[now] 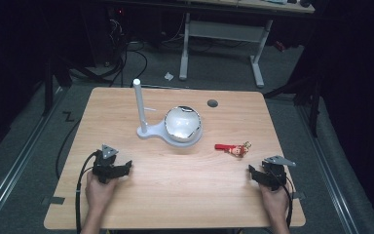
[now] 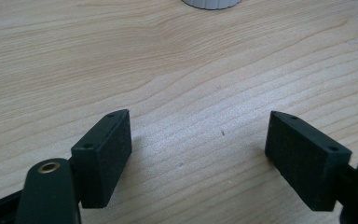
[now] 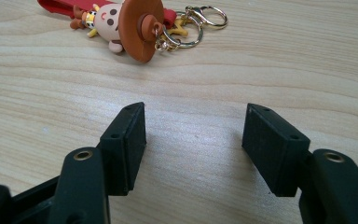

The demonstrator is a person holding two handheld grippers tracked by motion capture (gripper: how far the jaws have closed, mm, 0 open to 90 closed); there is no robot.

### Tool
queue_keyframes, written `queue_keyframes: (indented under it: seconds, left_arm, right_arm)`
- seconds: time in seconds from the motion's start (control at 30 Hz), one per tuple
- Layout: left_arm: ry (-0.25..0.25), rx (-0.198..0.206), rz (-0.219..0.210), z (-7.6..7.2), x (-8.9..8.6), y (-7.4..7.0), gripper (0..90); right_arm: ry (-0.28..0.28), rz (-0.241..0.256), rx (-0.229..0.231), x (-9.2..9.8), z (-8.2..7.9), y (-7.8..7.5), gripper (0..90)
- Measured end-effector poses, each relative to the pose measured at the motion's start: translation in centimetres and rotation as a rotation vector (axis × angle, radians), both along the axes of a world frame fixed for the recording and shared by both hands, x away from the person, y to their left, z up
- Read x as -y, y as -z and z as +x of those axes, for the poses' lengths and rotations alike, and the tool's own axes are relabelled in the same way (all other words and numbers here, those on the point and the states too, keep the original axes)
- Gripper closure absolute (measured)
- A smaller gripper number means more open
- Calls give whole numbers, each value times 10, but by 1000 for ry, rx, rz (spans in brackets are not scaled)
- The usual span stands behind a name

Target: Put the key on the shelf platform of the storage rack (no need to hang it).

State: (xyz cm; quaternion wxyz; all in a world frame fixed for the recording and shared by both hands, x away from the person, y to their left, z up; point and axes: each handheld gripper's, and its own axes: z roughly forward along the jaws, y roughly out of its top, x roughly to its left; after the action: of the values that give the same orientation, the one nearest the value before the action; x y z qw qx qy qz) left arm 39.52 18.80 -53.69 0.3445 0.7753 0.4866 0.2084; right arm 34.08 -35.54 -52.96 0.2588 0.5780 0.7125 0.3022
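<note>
High view: keychain (image 1: 232,148) is seen flat on the table (image 1: 175,195), between the stand (image 1: 168,124) and the right gripper (image 1: 263,176), nearer the latter; the left gripper (image 1: 121,168) is rested well apart from it.
Step judged: the keychain is likely to be picked up by the right gripper, probably for hanging on the stand's post.
Advice: the approach is best made low and forward, with the jaws closed across the figure's body or strap rather than the loose rings.
Hard to tell, high view: the keychain's clasp is too small to be made out.
Left gripper view: jaws are spread wide over bare wood, nothing between them; the stand's base (image 2: 210,3) is cut off at the top edge.
Right gripper view: jaws are spread, empty; the keychain (image 3: 135,23) lies just ahead, its red strap cut off by the frame's top edge.
Hidden: the figure's far side is covered by its hat.
</note>
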Motion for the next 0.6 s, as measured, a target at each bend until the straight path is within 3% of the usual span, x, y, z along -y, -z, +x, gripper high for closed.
queue_keyframes:
  seconds: [0.6]
  left_arm:
    - [0,-1,-1,0,0,0,232]
  right_arm:
    - [-16,4,-8,-1,1,0,356]
